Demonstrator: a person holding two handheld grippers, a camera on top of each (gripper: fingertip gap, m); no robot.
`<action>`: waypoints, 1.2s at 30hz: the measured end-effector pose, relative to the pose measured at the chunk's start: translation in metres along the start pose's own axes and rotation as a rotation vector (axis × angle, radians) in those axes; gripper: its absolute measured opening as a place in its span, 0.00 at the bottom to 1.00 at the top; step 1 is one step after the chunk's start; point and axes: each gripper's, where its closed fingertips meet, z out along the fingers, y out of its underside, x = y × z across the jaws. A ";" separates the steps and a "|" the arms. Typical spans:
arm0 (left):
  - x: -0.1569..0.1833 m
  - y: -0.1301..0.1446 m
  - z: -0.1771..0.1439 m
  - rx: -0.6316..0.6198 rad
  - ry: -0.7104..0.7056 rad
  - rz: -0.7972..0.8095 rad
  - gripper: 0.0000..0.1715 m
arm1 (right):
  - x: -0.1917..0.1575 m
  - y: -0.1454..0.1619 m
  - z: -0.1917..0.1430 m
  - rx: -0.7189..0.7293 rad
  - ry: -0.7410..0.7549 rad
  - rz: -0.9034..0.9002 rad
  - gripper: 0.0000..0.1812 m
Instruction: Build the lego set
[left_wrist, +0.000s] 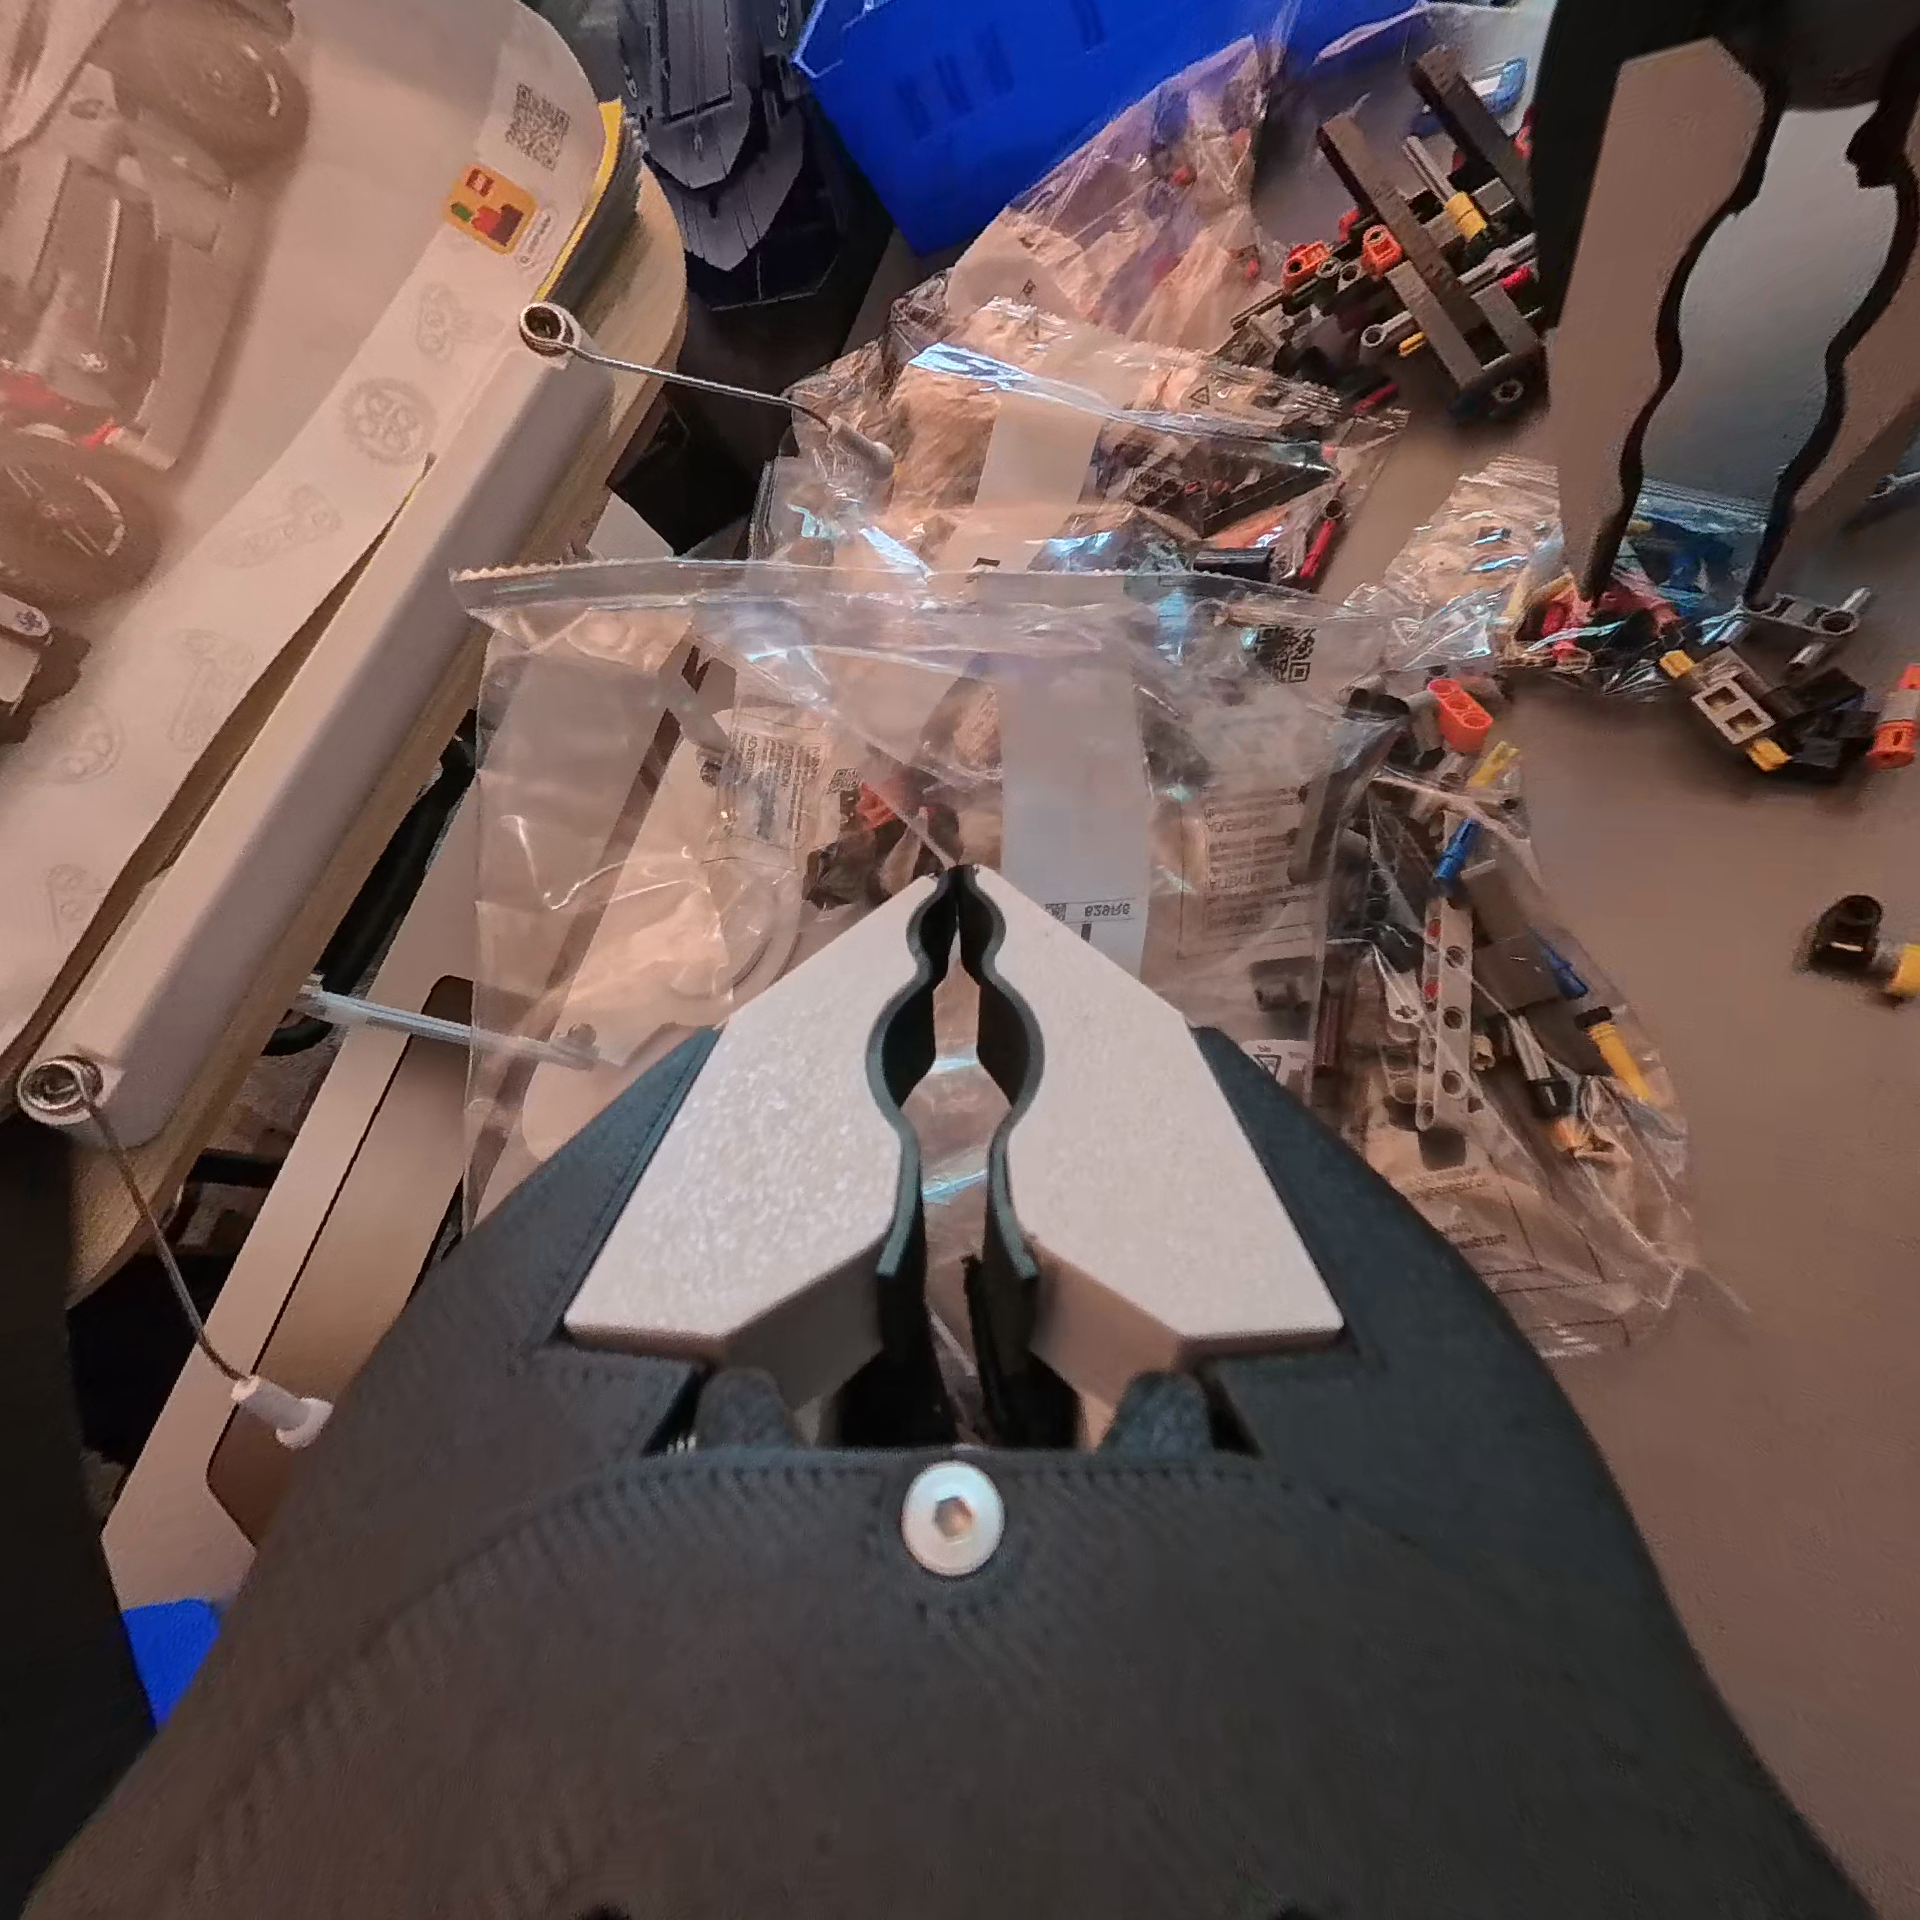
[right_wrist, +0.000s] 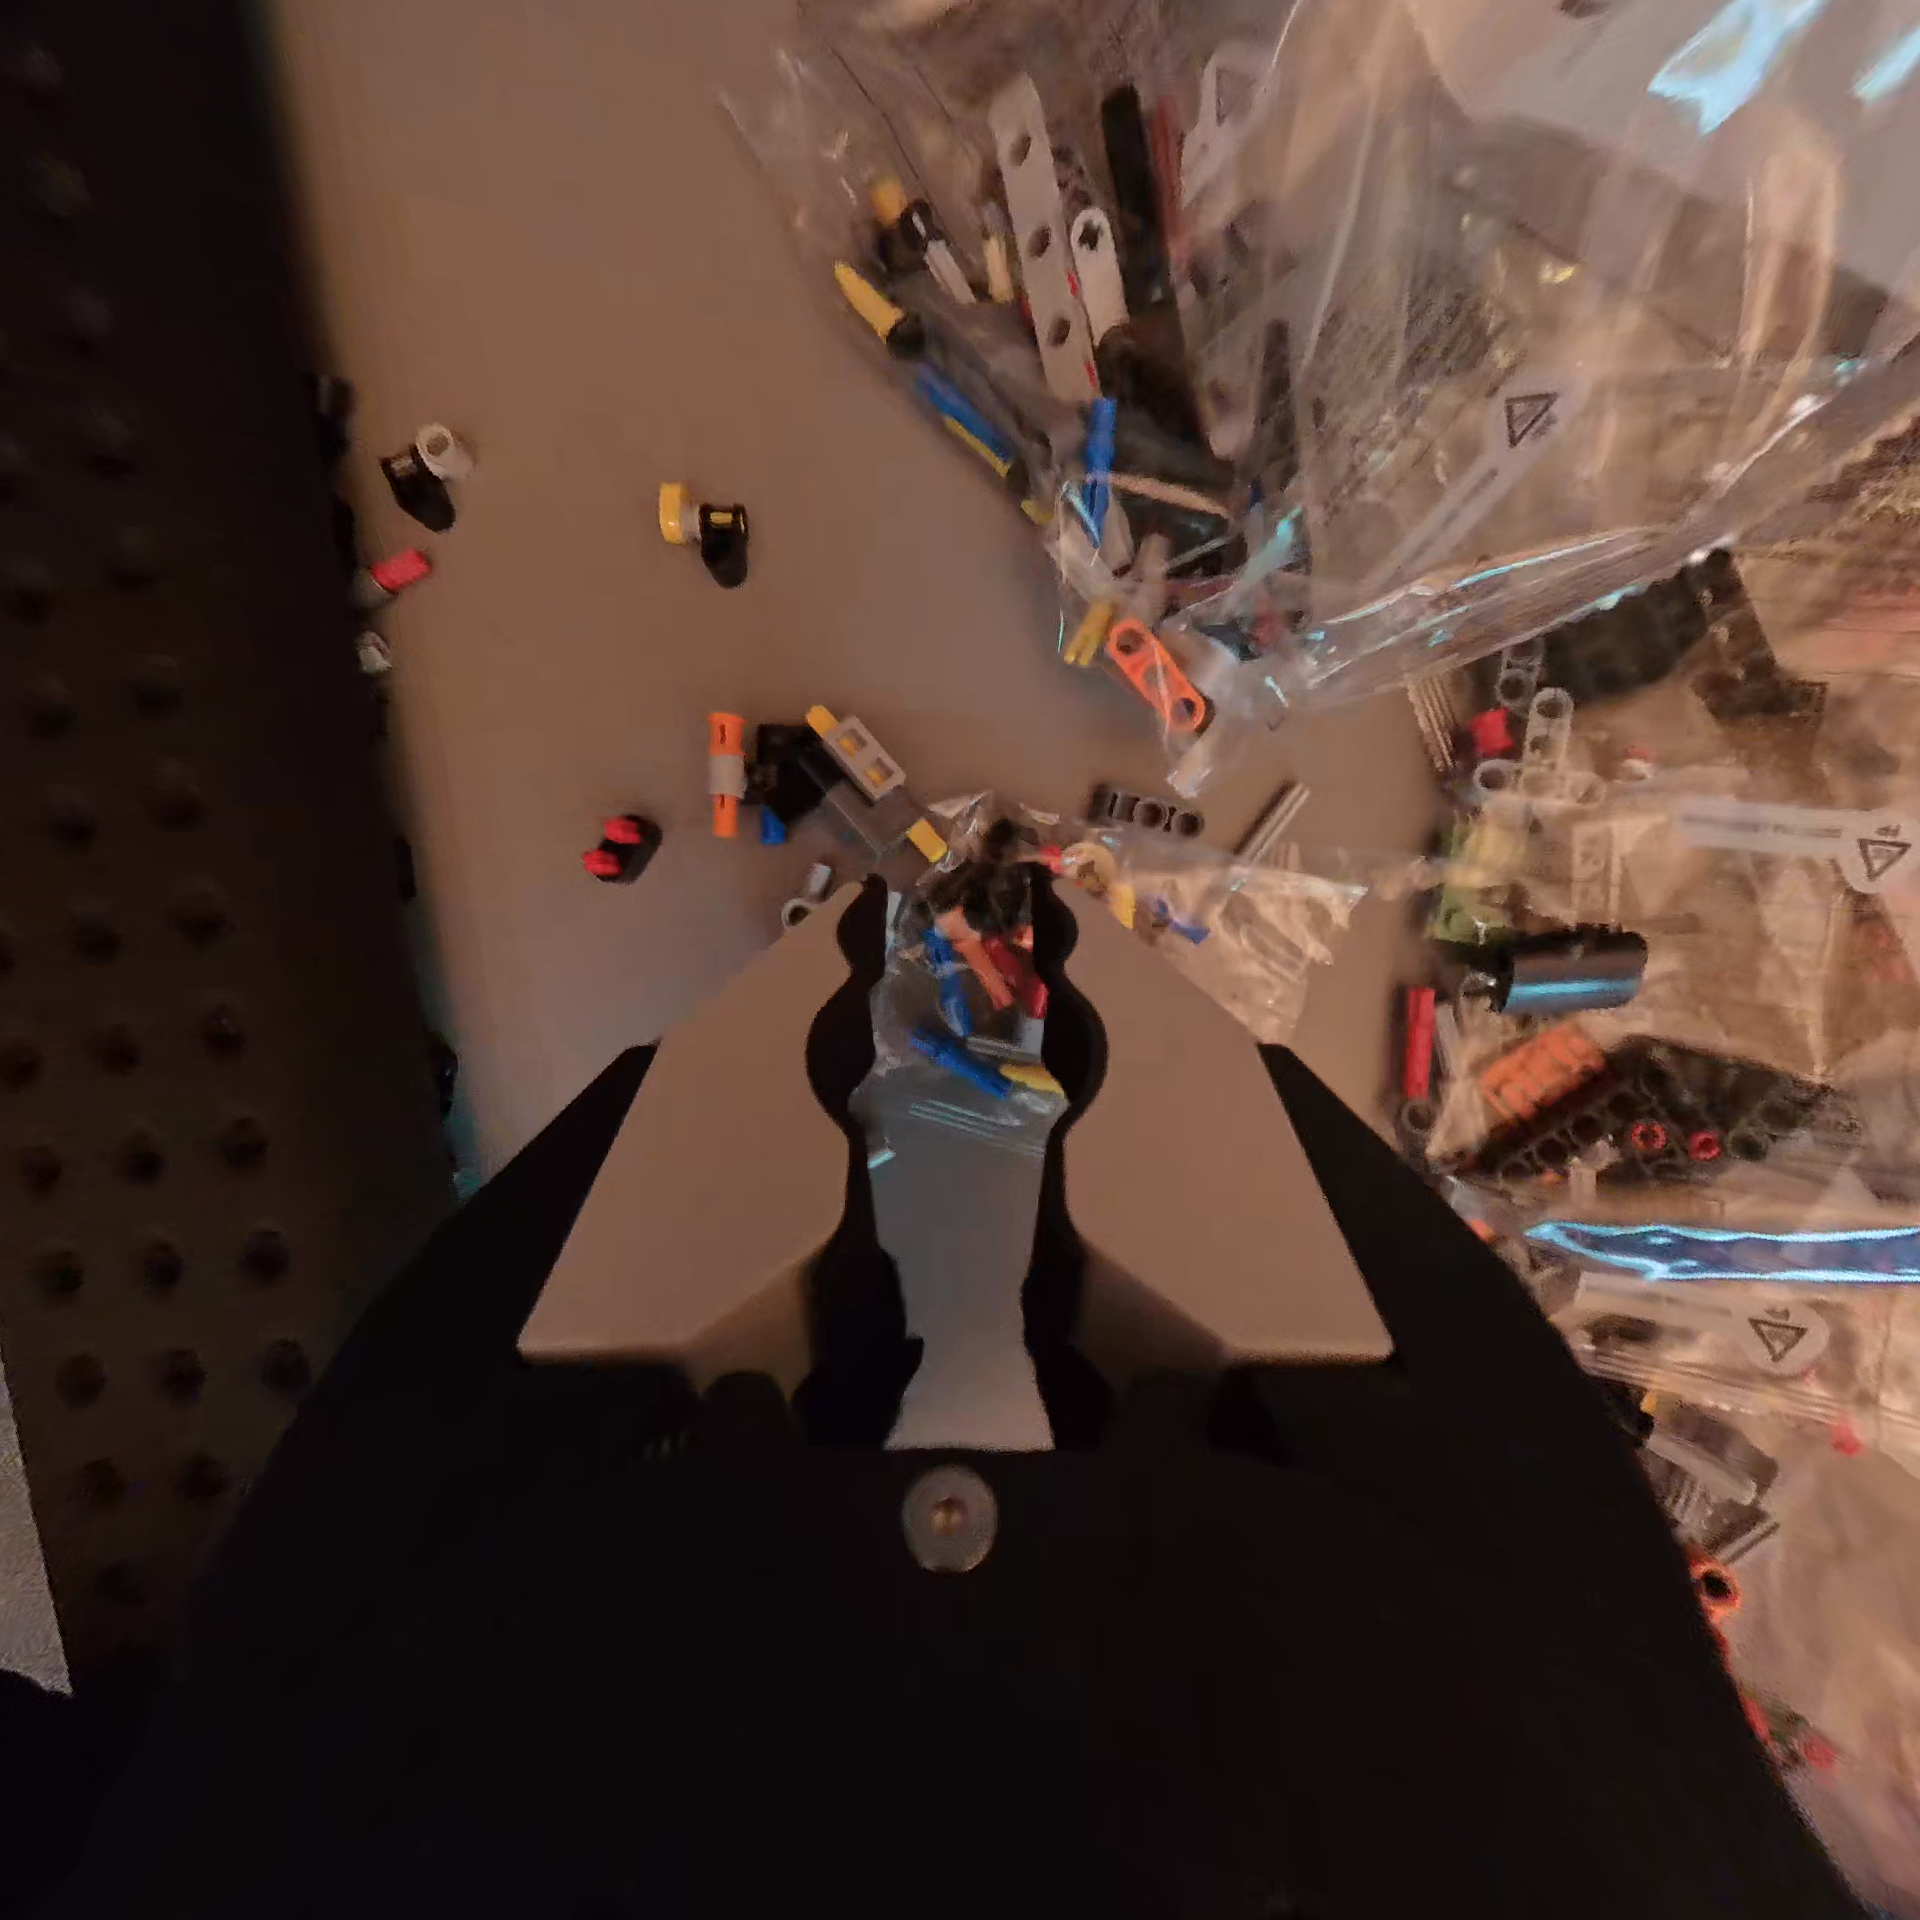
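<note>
The right gripper (right_wrist: 951, 894), jaws parted, straddles a small clear bag of pins (right_wrist: 971, 997) at frame centre; thin, slippery film, best pinched at its flat empty end. The left gripper (left_wrist: 956, 878), tips together and empty, hovers over larger parts bags (left_wrist: 831, 675)

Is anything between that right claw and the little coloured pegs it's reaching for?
Yes. The pegs between the right gripper's open fingers lie inside a small clear bag, so its plastic covers them. The loose pieces just beyond lie bare on the table.
</note>
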 end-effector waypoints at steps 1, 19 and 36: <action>0.000 0.000 0.000 0.000 0.000 0.001 0.00 | -0.002 0.003 0.001 -0.015 -0.008 -0.006 0.14; 0.002 0.000 0.002 0.002 0.006 0.010 0.00 | -0.027 0.021 0.011 -0.106 -0.092 -0.102 0.13; 0.002 -0.002 0.000 0.006 0.004 0.016 0.00 | -0.030 -0.003 -0.013 0.051 -0.097 -0.106 0.12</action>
